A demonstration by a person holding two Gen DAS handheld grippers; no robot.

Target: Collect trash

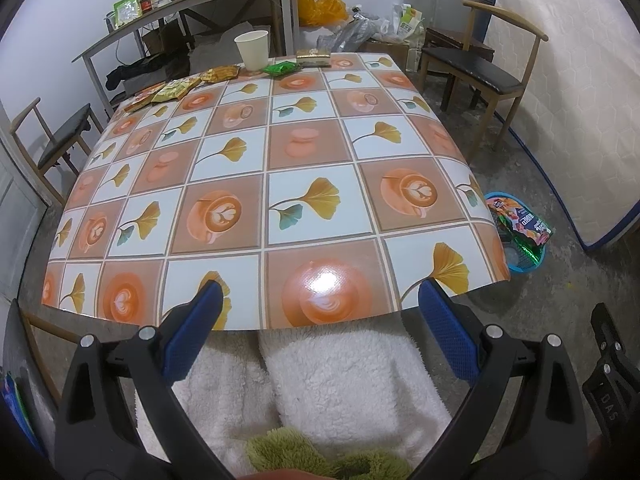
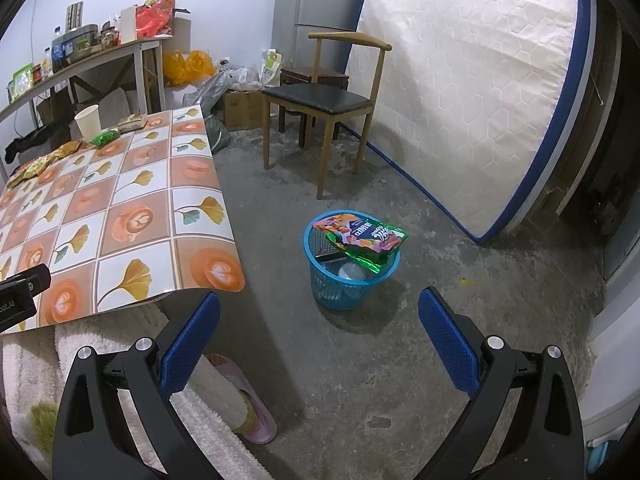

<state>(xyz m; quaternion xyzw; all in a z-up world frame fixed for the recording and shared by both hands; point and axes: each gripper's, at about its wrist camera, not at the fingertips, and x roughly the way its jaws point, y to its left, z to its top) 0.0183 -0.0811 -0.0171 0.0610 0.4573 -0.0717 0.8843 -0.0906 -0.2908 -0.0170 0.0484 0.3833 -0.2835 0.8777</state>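
A blue mesh basket (image 2: 340, 292) stands on the floor right of the table, with a large snack bag (image 2: 360, 240) lying across its rim; both show in the left wrist view, basket (image 1: 524, 258) and bag (image 1: 524, 224). On the table's far edge stand a white paper cup (image 1: 253, 50), several yellow snack packets (image 1: 176, 88), a green packet (image 1: 282, 68) and a gold packet (image 1: 314, 57). My left gripper (image 1: 320, 304) is open and empty over the table's near edge. My right gripper (image 2: 320, 316) is open and empty above the floor, short of the basket.
The patterned table (image 1: 304, 200) fills the left wrist view. Wooden chairs stand at its right (image 1: 472, 68) and left (image 1: 60, 140). A cluttered side table (image 1: 188, 4), bags and boxes line the far wall. A mattress (image 2: 472, 92) leans at the right. A slipper (image 2: 248, 408) lies below.
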